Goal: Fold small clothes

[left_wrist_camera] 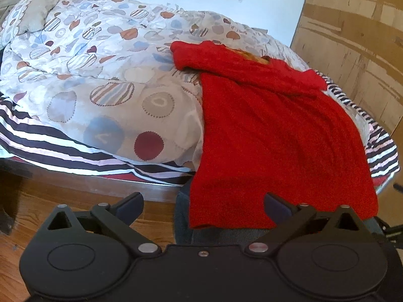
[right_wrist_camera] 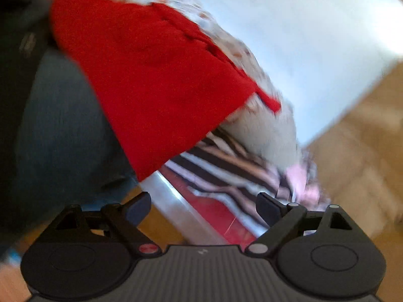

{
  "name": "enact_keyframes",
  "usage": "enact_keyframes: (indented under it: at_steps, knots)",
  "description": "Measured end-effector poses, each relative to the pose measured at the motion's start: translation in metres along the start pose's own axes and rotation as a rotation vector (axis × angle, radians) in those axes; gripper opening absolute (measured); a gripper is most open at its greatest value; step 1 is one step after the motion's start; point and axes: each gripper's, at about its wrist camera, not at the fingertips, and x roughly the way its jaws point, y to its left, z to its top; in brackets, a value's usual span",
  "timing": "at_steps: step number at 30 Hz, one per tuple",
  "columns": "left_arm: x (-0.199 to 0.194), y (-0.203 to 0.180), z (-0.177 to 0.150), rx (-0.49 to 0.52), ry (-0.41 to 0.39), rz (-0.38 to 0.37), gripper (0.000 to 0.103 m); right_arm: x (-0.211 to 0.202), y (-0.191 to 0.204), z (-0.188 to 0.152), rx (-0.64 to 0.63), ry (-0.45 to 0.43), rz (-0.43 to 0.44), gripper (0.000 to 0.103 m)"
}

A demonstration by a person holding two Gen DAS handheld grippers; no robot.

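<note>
A small red knit sweater lies spread on the bed, its hem hanging over the bed's near edge and its sleeves folded across the top. My left gripper is open and empty, just below the sweater's hem. In the blurred right wrist view the sweater lies up and to the left. My right gripper is open and empty, below the sweater's lower right corner, over the bed edge.
A patterned duvet covers the bed over a striped sheet. A pillow lies far left. A wooden wardrobe stands right. The person's jeans are by the hem. The wood floor lies below.
</note>
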Motion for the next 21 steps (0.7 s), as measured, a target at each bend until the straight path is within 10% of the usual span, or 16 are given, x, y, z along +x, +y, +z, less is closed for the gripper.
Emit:
enact_keyframes:
  at_steps: [5, 11, 15, 21]
  knots:
    - [-0.006, 0.003, 0.003, 0.004, 0.005, 0.034, 0.102, 0.006, 0.035, -0.011, -0.404, -0.243, -0.176, 0.094]
    - [-0.010, 0.004, 0.004, 0.005, -0.003, 0.049, 0.102, -0.004, 0.038, -0.013, -0.644, -0.449, -0.186, 0.086]
    - [-0.009, 0.004, 0.003, -0.001, -0.003, 0.039, 0.102, -0.024, 0.026, -0.001, -0.660, -0.459, -0.086, 0.020]
    - [-0.010, 0.001, -0.001, -0.007, -0.043, 0.022, 0.102, -0.050, 0.004, 0.018, -0.677, -0.439, 0.033, 0.008]
